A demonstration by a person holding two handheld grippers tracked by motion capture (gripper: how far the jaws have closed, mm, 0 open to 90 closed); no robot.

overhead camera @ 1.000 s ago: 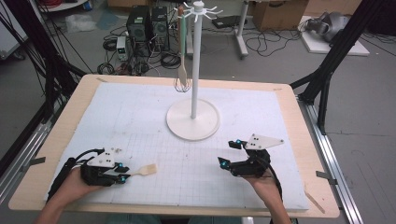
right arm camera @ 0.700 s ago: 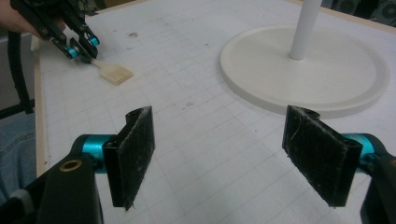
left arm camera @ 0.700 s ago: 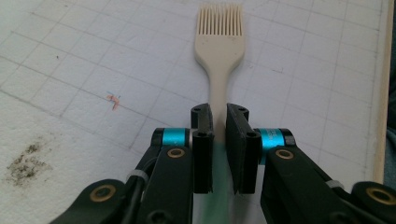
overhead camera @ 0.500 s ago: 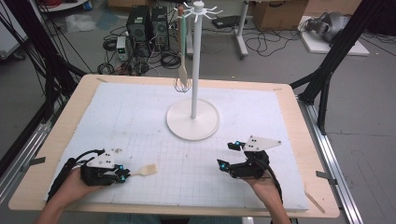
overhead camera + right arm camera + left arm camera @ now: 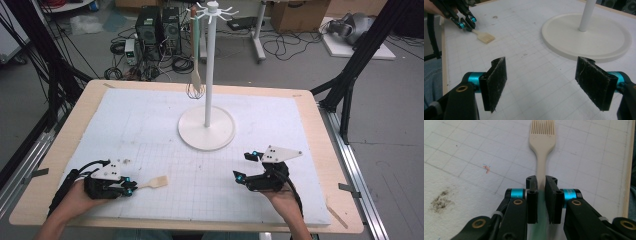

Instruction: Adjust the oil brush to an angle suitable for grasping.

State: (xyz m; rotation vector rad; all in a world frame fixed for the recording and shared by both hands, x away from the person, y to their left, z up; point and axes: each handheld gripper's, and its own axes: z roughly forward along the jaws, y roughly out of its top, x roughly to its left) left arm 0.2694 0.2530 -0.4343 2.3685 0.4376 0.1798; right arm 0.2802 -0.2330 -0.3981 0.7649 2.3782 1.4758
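Where the white gridded mat covers the pale wooden bench:
Stand: white round-based hook stand, mid-mat; a wooden spoon hangs from it.
Brush: beige flat-bristled pastry brush, well left of the stand, toward the near edge.
Left gripper: fingers just closed, clamped on the brush handle.
Right gripper: fingers apart, empty, near the stand's base.
Room: grey floor behind the stand, black computer towers, tangled cables.
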